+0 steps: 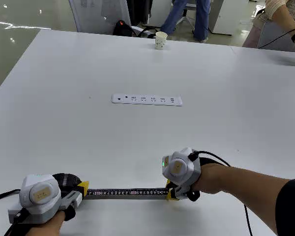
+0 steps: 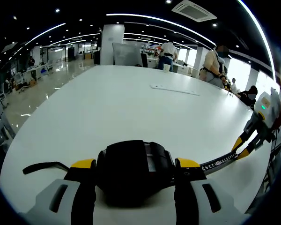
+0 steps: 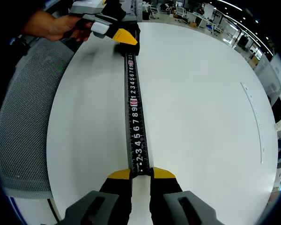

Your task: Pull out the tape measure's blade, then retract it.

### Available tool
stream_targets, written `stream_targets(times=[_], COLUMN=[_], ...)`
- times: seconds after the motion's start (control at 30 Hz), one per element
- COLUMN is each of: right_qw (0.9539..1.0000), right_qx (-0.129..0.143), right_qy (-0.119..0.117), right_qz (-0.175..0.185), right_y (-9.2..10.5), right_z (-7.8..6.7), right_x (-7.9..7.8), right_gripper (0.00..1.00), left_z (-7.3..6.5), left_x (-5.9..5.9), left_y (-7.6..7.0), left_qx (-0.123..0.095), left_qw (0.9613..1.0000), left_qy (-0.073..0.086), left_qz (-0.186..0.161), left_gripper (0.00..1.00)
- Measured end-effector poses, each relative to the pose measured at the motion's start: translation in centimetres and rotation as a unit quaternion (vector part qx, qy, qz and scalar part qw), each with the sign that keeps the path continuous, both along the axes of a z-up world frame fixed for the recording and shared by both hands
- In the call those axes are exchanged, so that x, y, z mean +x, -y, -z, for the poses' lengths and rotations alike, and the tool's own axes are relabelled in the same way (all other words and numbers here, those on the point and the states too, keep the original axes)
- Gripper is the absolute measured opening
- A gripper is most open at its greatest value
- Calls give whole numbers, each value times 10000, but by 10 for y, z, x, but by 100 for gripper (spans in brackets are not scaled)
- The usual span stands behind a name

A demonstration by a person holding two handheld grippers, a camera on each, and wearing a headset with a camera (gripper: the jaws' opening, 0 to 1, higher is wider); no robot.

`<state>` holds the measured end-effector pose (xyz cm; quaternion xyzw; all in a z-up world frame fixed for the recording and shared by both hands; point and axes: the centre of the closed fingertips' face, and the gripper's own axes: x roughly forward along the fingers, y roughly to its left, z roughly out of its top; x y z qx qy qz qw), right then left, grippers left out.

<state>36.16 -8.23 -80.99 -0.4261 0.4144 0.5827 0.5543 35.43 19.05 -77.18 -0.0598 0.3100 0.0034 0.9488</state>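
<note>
Clamping tape measure case (image 2: 131, 152), left tongs (image 2: 135, 163); right tongs (image 3: 140, 174) pinching blade (image 3: 133, 103) end.

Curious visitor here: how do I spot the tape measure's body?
On the large white table's near edge, a dark numbered blade runs between the yellow-tipped right gripper and left gripper. The rounded black tape measure case sits in the left one; the power strip and paper cup beyond are white.

Left gripper (image 1: 82, 189) and right gripper (image 1: 171, 193) are pale grey with yellow-tipped black fingers (image 3: 164, 174), black cable (image 1: 217, 156), black sleeve (image 1: 291, 206).
</note>
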Motion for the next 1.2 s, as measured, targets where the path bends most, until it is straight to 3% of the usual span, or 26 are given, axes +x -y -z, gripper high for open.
stream_targets(times=[0.17,0.4,0.83,1.2], right_qw=[10000,10000,9999,9998], right_qx=[-21,-41,-25,-17], right_qy=[-8,-64,-104,-126], right_qz=[4,15,45,132], right_y=[0,-2,-4,-5], right_z=[1,-1,0,0], right_x=[1,0,0,1], right_gripper=[10,10,10,10], left_z=[3,2,2,3], left_x=[-1,-1,-1,-2], left_y=[0,-1,2,3], left_qx=[115,72,203,96], left_qw=[9998,9998,9994,9993], left_qy=[-153,-149,-140,-231], left_qz=[95,142,222,279], left_gripper=[61,61,61,61])
